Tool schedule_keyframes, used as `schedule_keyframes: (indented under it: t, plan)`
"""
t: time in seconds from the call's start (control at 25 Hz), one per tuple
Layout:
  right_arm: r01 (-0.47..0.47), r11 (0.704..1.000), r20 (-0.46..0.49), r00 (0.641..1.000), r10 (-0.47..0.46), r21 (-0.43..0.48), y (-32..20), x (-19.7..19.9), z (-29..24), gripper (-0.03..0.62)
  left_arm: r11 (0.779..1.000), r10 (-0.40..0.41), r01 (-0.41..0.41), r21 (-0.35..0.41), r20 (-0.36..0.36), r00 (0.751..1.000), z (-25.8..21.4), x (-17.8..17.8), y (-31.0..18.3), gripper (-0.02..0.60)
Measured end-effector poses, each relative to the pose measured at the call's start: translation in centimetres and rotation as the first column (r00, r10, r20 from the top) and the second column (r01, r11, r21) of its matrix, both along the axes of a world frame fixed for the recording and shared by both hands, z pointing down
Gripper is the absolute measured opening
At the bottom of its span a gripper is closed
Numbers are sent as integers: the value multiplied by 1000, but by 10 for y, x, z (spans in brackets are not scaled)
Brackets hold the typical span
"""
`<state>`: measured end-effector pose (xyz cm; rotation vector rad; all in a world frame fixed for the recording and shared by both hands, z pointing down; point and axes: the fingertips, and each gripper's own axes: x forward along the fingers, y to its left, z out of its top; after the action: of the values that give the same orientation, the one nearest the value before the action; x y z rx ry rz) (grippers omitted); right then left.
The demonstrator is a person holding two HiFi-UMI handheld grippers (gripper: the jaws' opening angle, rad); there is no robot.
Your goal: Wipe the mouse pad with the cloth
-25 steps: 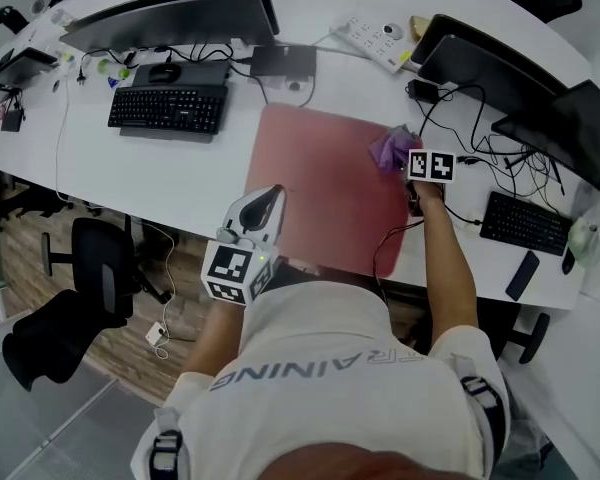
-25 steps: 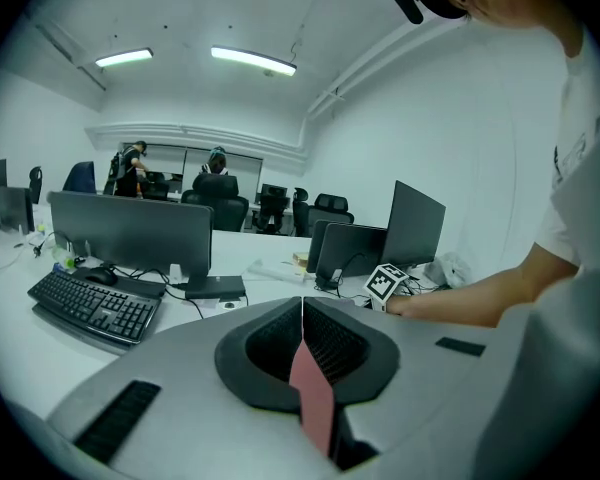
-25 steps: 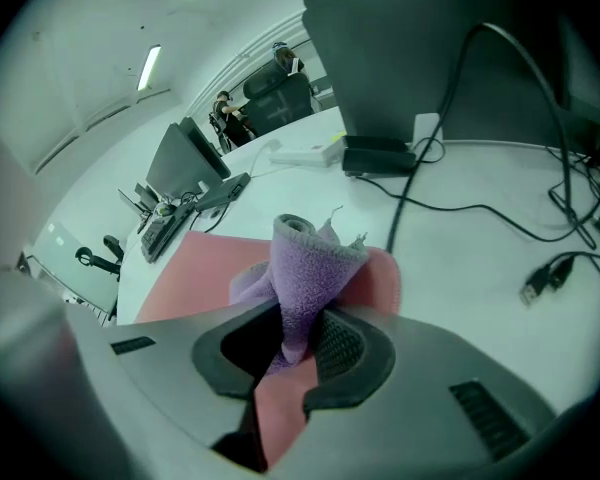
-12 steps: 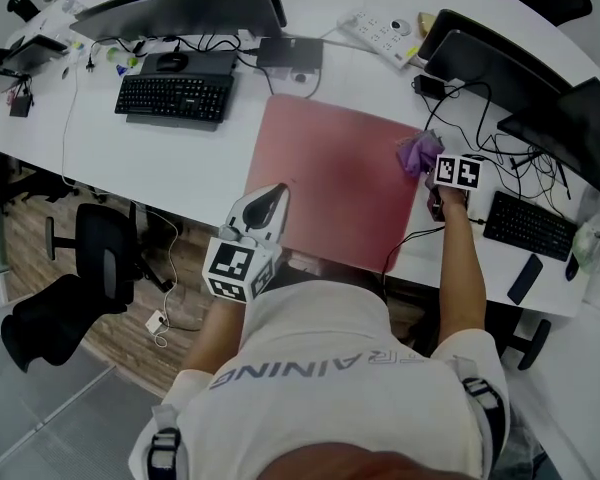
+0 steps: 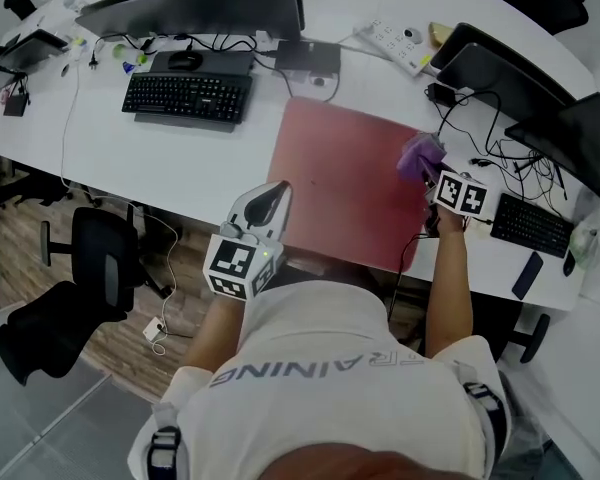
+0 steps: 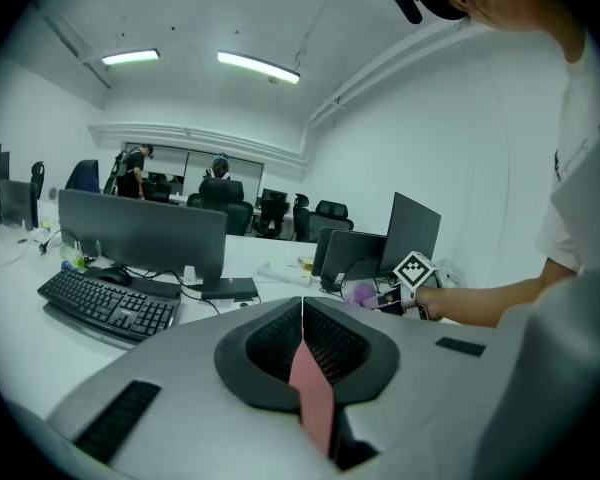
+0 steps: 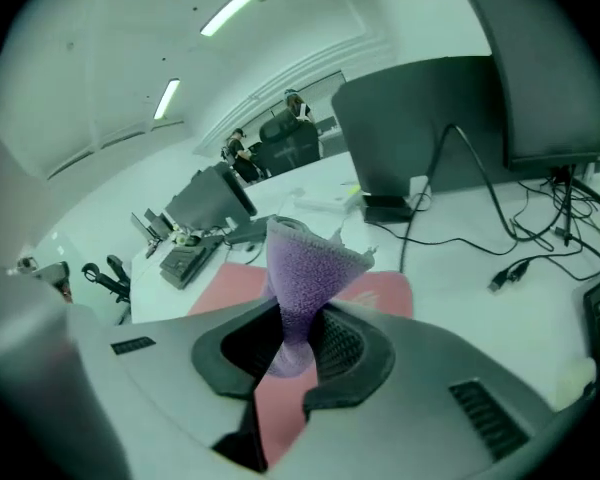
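Observation:
The red mouse pad (image 5: 340,173) lies flat on the white desk (image 5: 180,163), in front of the person. A purple cloth (image 5: 420,155) sits over the pad's far right corner, with my right gripper (image 5: 430,175) shut on it. In the right gripper view the cloth (image 7: 305,263) rises as a pinched cone out of my right gripper (image 7: 292,340), and the pad (image 7: 380,290) shows behind it. My left gripper (image 5: 274,192) hovers at the pad's near left edge. It (image 6: 302,318) is shut with nothing in it, and the pad (image 6: 313,408) shows pink below the jaws.
A black keyboard (image 5: 187,97) and a monitor (image 5: 195,8) stand at the back left. To the right are more monitors (image 5: 500,73), tangled cables (image 5: 510,173), a second keyboard (image 5: 530,224) and a phone (image 5: 528,274). A power strip (image 5: 395,46) lies at the back. An office chair (image 5: 100,258) stands below the desk's edge.
My right gripper has carried the purple cloth a little further toward the pad's right edge. The left gripper has stayed at the pad's near left edge.

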<state>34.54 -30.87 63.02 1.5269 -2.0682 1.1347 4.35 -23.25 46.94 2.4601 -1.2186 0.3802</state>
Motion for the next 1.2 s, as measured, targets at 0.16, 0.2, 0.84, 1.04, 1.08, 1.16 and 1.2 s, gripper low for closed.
schedule_keyframes:
  t: [0.16, 0.2, 0.84, 1.04, 1.08, 1.16, 1.2]
  plan:
    - [72, 997, 77, 994, -75, 42, 8, -88, -25, 87, 999, -41, 41, -7, -20, 999, -1, -54, -3, 32]
    - [100, 994, 81, 991, -104, 46, 9, -112, -28, 87, 999, -49, 49, -12, -18, 999, 0, -67, -2, 32]
    - [396, 916, 141, 912, -385, -67, -13, -394, 54, 87, 981, -184, 186, -48, 40, 982, 16, -235, 21, 32]
    - [390, 912, 48, 921, -387, -125, -23, -386, 83, 87, 982, -178, 181, -59, 43, 983, 20, -244, 23, 32]
    - [384, 915, 44, 923, -381, -128, -24, -381, 86, 87, 982, -174, 176, -60, 42, 984, 20, -243, 22, 32]
    - [368, 921, 50, 930, -364, -131, -24, -369, 89, 87, 984, -164, 166, -60, 36, 986, 19, -236, 20, 32]
    - [361, 923, 49, 933, -357, -134, -23, -363, 90, 87, 985, -158, 159, -59, 33, 987, 19, -231, 19, 32]
